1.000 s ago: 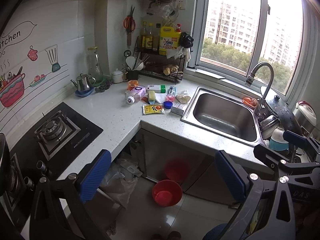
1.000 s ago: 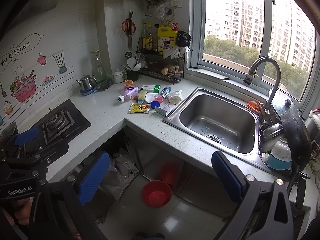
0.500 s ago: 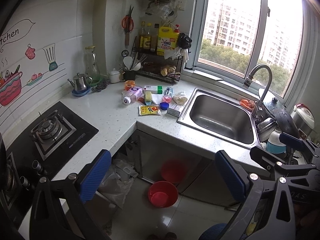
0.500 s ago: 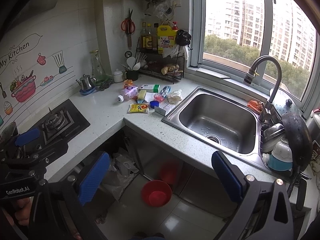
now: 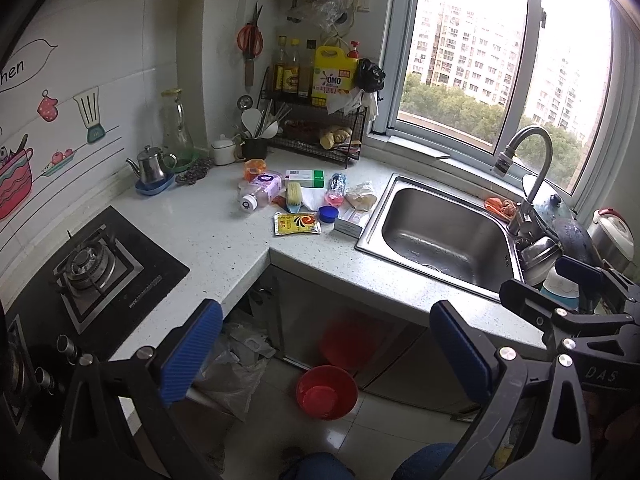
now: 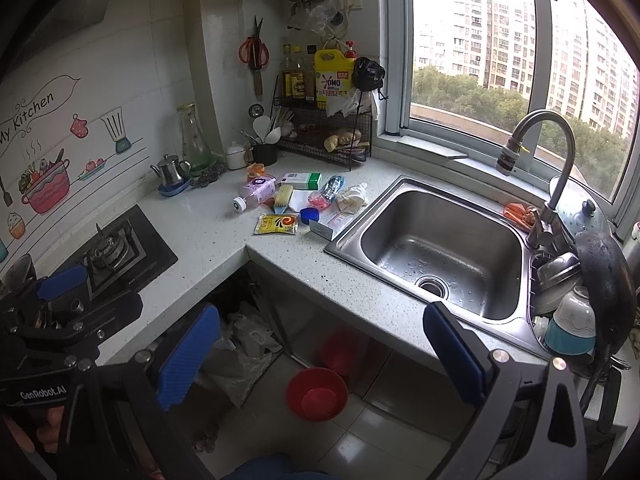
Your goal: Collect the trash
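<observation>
Both tools, left tool (image 5: 324,344) and right tool (image 6: 320,344), are held wide apart, empty, well away from the trash (image 5: 308,200) scattered on the tabletop (image 5: 224,240).

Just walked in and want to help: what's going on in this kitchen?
A person holds two grippers, both open and empty, back from the counter. The left gripper and right gripper face a litter pile by the sink: a yellow sachet, a pink bottle on its side, a blue cap. Nothing is picked up yet.
</observation>
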The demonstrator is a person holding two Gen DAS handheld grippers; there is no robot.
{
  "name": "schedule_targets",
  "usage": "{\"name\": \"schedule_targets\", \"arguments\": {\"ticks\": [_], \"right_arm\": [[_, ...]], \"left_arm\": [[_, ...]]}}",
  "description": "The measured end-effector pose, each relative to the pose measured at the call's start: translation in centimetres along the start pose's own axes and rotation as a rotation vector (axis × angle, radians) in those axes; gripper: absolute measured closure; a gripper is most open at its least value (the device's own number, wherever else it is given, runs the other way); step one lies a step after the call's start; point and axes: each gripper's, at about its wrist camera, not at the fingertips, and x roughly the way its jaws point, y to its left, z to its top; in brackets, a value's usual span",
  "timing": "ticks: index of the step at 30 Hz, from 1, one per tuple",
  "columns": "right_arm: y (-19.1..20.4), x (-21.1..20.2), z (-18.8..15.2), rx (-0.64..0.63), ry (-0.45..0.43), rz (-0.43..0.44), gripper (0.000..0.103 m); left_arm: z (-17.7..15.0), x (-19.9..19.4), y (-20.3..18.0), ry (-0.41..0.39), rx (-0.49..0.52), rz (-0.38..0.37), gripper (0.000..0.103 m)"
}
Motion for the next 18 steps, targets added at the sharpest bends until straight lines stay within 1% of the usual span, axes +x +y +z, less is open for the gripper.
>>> {"name": "schedule_targets", "arguments": {"ticks": [3,8,12,15,18], "right_arm": [[0.3,2.0,1.2,-0.005,0.018,0.019,0.001],[1.0,6.6,3.9,-0.019,0.053,0.032,0.001],[1.3,11.3,6.9,-0.011,0.079,0.041,0.001],[1.9,15.1,9.2,0.011,0.115,0.074,0.001],[3.5,18.8,11.4,0.029,0.163,0.095,0.001]], "left_arm": [[1.3,1.6,0.9,0.016,0.001,0.019,0.0],[4.5,5.8,3.8,0.05,-0.02,0.032,0.0],[8.1,10.1,6.6,0.078,-0.028,0.035,0.0],[10.9,13.7,9.2,0.107,-0.015,0.045,0.0],[13.5,17.3,12.1,0.153,-0.007,0.052,0.0]]}}
